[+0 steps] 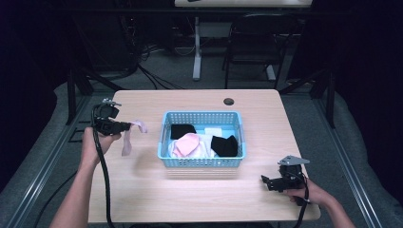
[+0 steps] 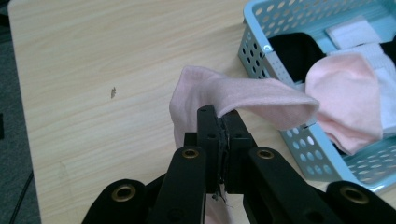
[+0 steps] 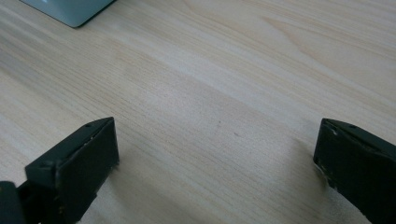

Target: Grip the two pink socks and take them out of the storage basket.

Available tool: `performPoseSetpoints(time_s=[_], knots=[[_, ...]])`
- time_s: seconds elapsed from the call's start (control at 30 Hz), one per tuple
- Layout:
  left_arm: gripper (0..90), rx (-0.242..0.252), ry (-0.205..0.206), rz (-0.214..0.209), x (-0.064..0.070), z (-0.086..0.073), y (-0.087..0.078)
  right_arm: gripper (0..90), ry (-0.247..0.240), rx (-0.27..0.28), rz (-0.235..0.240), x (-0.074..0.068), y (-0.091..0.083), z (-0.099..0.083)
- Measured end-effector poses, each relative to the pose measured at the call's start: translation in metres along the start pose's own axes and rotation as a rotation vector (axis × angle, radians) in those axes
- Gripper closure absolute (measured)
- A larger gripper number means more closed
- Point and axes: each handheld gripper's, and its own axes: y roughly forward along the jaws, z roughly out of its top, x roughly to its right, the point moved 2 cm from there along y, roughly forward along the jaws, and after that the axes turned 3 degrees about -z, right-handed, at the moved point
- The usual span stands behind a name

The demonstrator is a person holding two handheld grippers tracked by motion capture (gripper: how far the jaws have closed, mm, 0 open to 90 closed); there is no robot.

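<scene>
Nearest the person, the right hand-held gripper [image 1: 266, 182] rests low over the front right part of the table [image 1: 199, 199], its jaws spread wide with nothing between them; in the right gripper view they stand far apart over bare wood grain, both cut off by the picture's lower edge, and a pale corner of the basket [image 3: 70, 11] peeks in at the top left. Farther up on the left side, the left hand-held gripper [image 1: 127, 126] is held above the table, its jaws pressed tight on a pink sock [image 1: 129, 137], which hangs from them in two limp ends clear of the wood. In the left gripper view the sock [image 2: 243, 95] folds over the closed jaw tips, one end drooping toward the rim of the blue basket [image 2: 254, 56]; its lower length is hidden behind the jaws. Beyond, at the middle of the table, the basket [image 1: 202, 162] holds a black piece of cloth, a pink one, a white one and another black one, piled so that their shapes are hard to tell apart. At the far edge sits a dark round hole [image 1: 229, 101] in the tabletop.
</scene>
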Motion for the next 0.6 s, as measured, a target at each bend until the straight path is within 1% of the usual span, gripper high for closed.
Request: performPoseSetpoints(time_s=[0.07, 0.1, 0.13, 0.23, 0.27, 0.3, 0.4, 0.47, 0.5, 0.6], knots=[[88.1, -0.004, -0.001, -0.003, 0.0, -0.002, 0.003, 0.0, -0.001, 0.0, -0.001, 0.0, 0.0, 0.0], [88.1, -0.018, -0.006, -0.007, 0.0, -0.006, 0.009, 0.0, -0.002, -0.001, -0.003, 0.0, 0.0, 0.0], [88.1, -0.018, -0.006, -0.007, 0.0, -0.006, 0.009, 0.0, -0.002, -0.001, -0.003, 0.0, 0.0, 0.0], [88.0, -0.045, -0.02, -0.014, 0.0, -0.015, 0.023, 0.0, 0.0, 0.001, 0.0, 0.0, 0.0, 0.0], [88.1, -0.045, -0.02, -0.014, 0.0, -0.015, 0.023, 0.0, 0.0, 0.001, 0.0, 0.0, 0.0, 0.0], [88.0, -0.066, -0.027, -0.019, 0.0, -0.02, 0.031, 0.0, 0.0, 0.001, 0.0, 0.0, 0.0, 0.0], [87.8, -0.094, -0.029, -0.027, 0.0, -0.026, 0.041, 0.0, -0.002, -0.001, -0.004, 0.0, 0.0, 0.0], [87.8, -0.111, -0.037, -0.031, 0.001, -0.029, 0.047, 0.0, -0.001, 0.0, -0.001, 0.0, 0.0, 0.0], [87.7, -0.111, -0.037, -0.031, 0.001, -0.029, 0.047, 0.0, -0.001, 0.0, -0.001, 0.0, 0.0, 0.0], [87.4, -0.131, -0.044, -0.034, 0.001, -0.036, 0.058, 0.0, -0.001, 0.0, -0.003, 0.0, 0.0, 0.0]])
